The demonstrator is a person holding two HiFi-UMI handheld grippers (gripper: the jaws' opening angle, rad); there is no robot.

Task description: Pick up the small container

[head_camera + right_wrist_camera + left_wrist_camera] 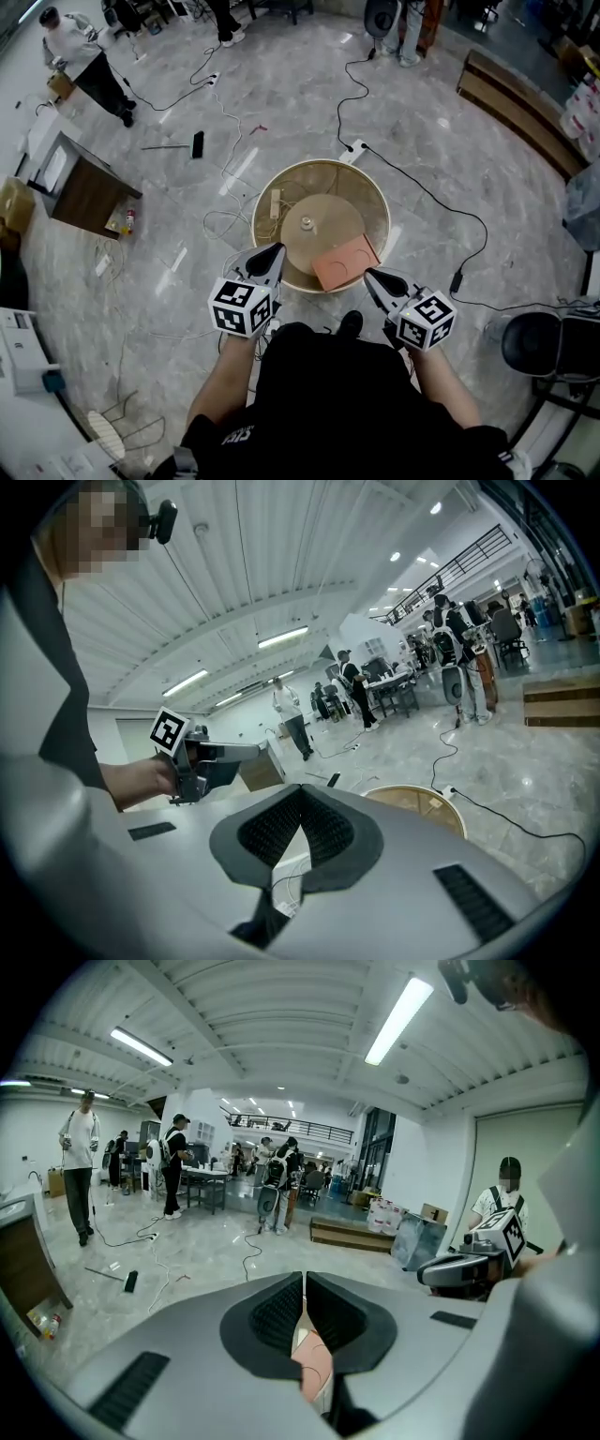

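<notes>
The small container [307, 223], pale and metallic, stands in the middle of a round wooden table [379, 201]. A terracotta square pad [345, 262] lies on the table's near right edge, and a pale strip [275, 203] lies at its left. My left gripper [278, 249] [304, 1279] hovers at the table's near left rim, jaws together and empty. My right gripper [367, 274] [300, 795] is just off the near right rim beside the pad, also shut with nothing in it. Both point toward the table and are well short of the container.
Cables and a white power strip [354, 148] run over the marble floor beyond the table. A brown cabinet [89, 192] stands at the left, a black chair [534, 342] at the right, and a wooden bench [511, 98] at the far right. People stand in the background.
</notes>
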